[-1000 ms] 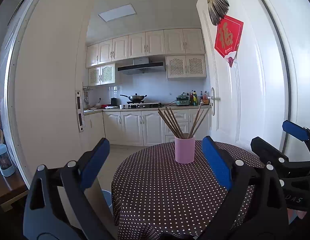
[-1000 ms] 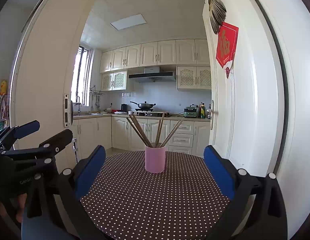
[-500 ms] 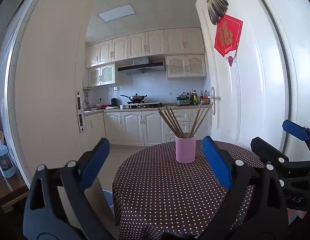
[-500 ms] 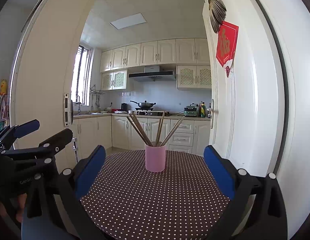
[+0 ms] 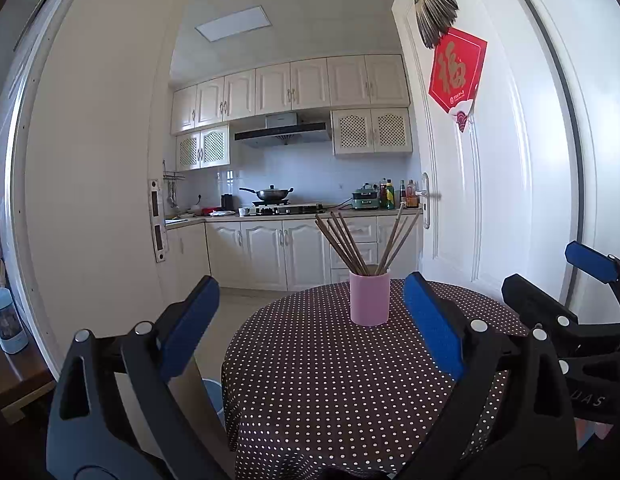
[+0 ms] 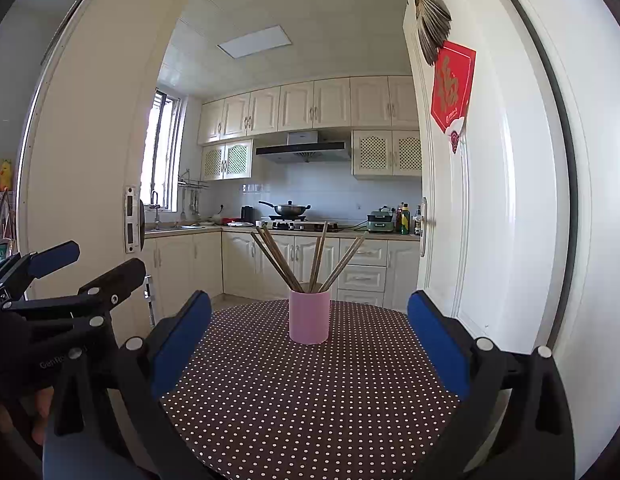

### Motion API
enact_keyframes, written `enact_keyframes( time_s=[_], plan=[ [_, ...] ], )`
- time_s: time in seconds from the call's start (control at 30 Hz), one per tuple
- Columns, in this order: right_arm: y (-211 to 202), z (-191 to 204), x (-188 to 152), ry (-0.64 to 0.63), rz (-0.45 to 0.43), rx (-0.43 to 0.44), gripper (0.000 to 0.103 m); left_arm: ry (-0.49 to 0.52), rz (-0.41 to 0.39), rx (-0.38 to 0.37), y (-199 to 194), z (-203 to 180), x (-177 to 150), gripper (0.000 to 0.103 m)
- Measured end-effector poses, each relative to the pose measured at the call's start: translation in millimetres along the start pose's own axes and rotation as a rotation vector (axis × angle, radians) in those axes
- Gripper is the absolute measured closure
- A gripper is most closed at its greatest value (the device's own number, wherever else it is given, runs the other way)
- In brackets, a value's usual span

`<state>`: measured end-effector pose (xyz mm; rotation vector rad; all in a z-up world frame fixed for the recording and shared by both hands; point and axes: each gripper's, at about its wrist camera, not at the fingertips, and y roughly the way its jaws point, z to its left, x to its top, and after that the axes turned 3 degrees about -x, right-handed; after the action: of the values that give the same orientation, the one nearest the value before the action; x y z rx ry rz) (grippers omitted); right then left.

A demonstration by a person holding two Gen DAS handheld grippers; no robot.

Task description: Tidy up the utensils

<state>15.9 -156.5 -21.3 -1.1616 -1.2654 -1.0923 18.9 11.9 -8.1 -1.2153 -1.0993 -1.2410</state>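
Both tongs, left gripper (image 5: pixel 310 320) and right gripper (image 6: pixel 310 340), hang wide open and empty short of the pink cup (image 6: pixel 309 316) mid-table (image 6: pixel 310 400), chopsticks (image 6: pixel 302 258) all standing inside, so sorting looks either finished or unstarted.

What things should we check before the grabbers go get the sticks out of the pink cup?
1. Left gripper open and empty: ok, its jaws stand wide apart.
2. Right gripper open and empty: ok, wide apart too.
3. Pink cup upright on the dotted tablecloth: ok.
4. Chopsticks all inside the cup, none lying on the cloth: ok; they fan out leaning left and right.
5. Path to the cup free: ok, nothing lies on the cloth between the grippers and the cup.
6. How many chopsticks there are: cannot tell, they overlap.
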Motion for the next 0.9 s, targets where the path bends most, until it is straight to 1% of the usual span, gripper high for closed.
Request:
enact_keyframes(
  time_s=[0.37,0.63,0.9],
  plan=[
    [15,-6,-2,0.016,0.001,-0.012,0.008,0.003,0.01,-0.012,18,-4,0,0.011],
    [28,-8,-5,0.017,0.009,-0.02,0.008,0.023,0.017,-0.013,36,-7,0,0.011],
    [49,-13,-7,0.013,0.028,-0.021,0.008,0.035,0.045,-0.016,58,-10,-2,0.011]
  ],
)
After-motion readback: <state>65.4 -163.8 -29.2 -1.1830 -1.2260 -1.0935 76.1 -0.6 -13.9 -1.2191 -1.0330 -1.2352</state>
